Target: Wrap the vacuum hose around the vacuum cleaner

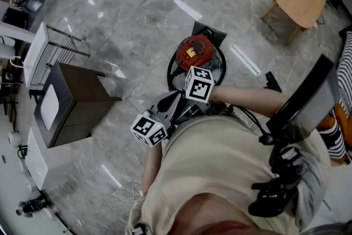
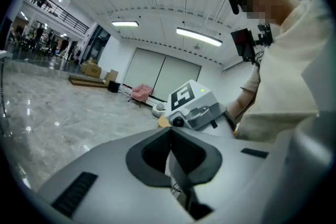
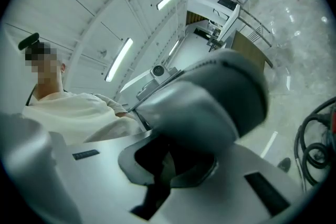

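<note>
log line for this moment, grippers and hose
left hand-held gripper: shut, empty | right hand-held gripper: shut, empty | hose: looped around red vacuum cleaner

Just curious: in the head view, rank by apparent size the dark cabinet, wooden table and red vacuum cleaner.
Largest: dark cabinet
Then wooden table
Smallest: red vacuum cleaner; distance from camera may skew this.

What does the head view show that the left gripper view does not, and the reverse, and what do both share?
Only the head view: the red vacuum cleaner with its black hose looped round it, and a dark cabinet. Only the left gripper view: the left gripper's jaws shut together, ceiling lights, a pink chair. Both: the right gripper's marker cube, the person's beige shirt, the marble floor.
</note>
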